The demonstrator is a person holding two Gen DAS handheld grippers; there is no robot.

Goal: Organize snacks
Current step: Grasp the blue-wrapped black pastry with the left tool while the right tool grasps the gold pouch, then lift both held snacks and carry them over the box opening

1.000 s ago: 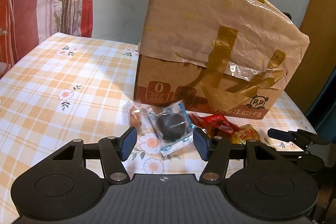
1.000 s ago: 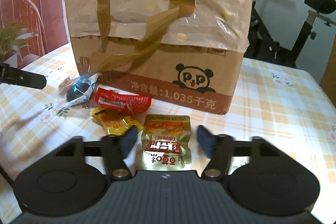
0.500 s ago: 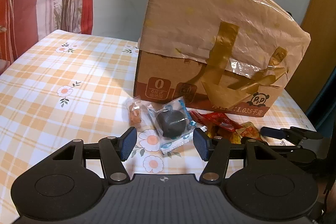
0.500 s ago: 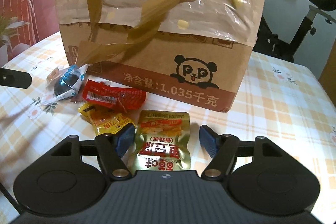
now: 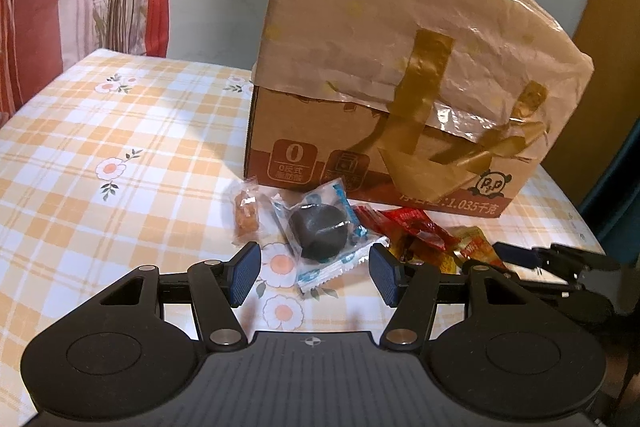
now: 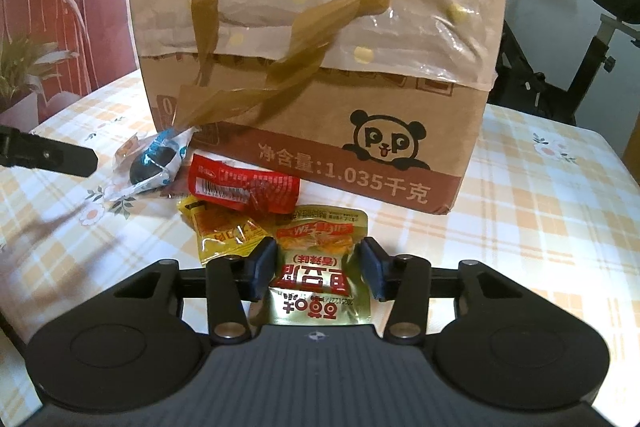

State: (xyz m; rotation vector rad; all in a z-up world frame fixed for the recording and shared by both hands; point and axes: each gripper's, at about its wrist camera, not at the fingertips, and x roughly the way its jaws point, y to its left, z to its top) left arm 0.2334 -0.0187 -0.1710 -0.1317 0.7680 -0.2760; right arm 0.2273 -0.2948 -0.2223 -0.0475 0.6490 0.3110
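Note:
Several snack packets lie on the checked tablecloth in front of a cardboard box (image 6: pixel 400 155) covered by a paper bag. My right gripper (image 6: pixel 318 269) is closing its jaws on a gold snack packet (image 6: pixel 320 283); both pads touch its side edges. A yellow packet (image 6: pixel 224 231) and a red packet (image 6: pixel 244 187) lie just left of it. My left gripper (image 5: pixel 314 273) stands open just short of a blue-white packet with a round black cake (image 5: pixel 324 233). A clear-wrapped orange candy (image 5: pixel 246 215) lies to the left of that packet.
The tall box with its bag (image 5: pixel 400 67) blocks the far side of the table (image 5: pixel 120 131). A curtain and plant stand behind at the left. An exercise bike (image 6: pixel 600 27) stands beyond the table's right side. The left gripper's finger (image 6: pixel 60 153) shows at the right view's left edge.
My right gripper's jaws have closed in from wide apart onto the gold packet's edges. The left gripper has stayed open and has barely moved.

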